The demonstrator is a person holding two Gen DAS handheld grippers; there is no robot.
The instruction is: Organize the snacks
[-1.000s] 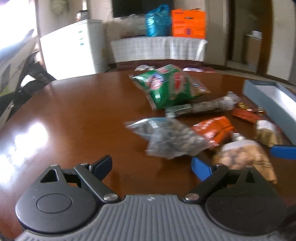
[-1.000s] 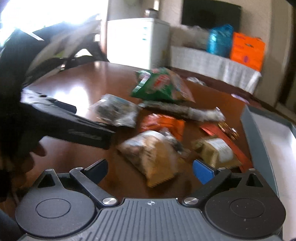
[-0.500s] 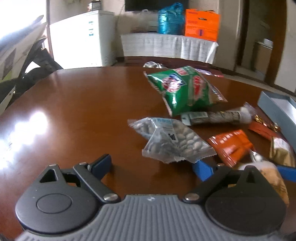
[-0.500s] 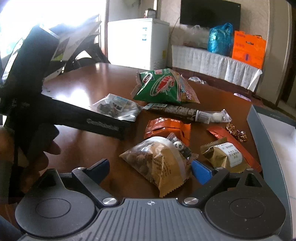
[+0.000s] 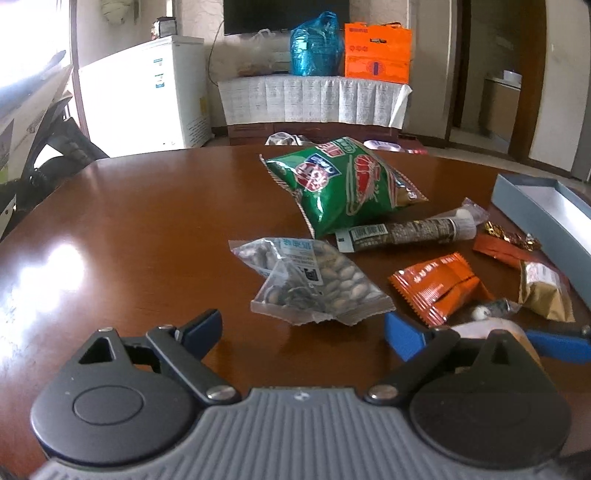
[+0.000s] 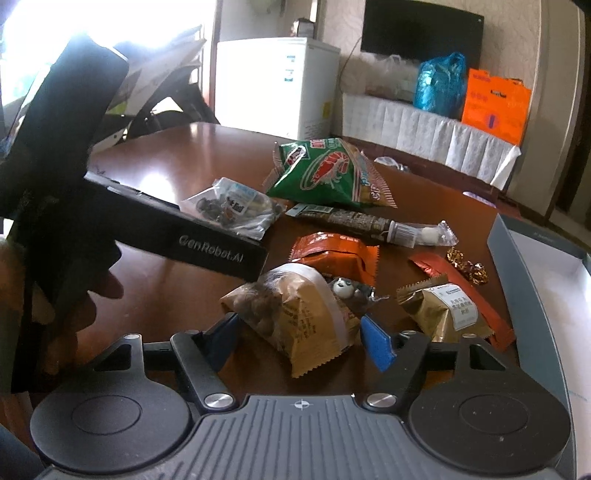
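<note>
The white freezer chest (image 5: 147, 92) is the landmark here, standing against the far wall beyond the brown table (image 5: 129, 229). On top of the freezer sits a small dark container (image 5: 164, 27). To the right of the freezer is a low cabinet covered by a white cloth (image 5: 314, 99), and on this cloth, further from the freezer, stand a blue plastic bag (image 5: 314, 44) and then an orange paper bag (image 5: 376, 48), side by side. A black television (image 6: 421, 33) hangs on the wall above the cloth, to the right of the freezer. To the left of the freezer is a parked scooter (image 5: 33, 122), partly in strong window light
</note>
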